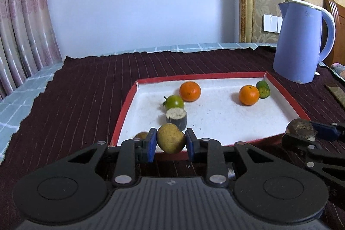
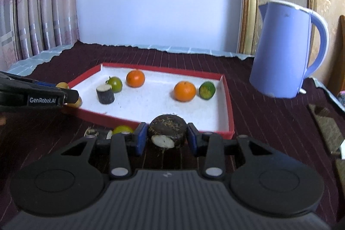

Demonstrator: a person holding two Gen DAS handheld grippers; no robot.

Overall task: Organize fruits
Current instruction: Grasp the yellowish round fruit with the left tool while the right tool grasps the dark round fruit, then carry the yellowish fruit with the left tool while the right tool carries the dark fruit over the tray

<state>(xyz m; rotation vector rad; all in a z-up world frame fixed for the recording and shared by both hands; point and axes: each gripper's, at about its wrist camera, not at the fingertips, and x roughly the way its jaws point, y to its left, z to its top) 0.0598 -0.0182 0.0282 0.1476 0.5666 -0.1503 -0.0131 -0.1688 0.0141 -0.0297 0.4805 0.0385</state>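
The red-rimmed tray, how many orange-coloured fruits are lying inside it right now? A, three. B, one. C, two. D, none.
C: inside the red-rimmed tray lie two orange fruits, one toward the back beside the green tomato, the other touching a green citrus near the far right corner.

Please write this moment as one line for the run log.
left tongs: shut on round yellow-brown fruit | right tongs: shut on dark brown peeled root chunk | red-rimmed white tray: two oranges, three other pieces
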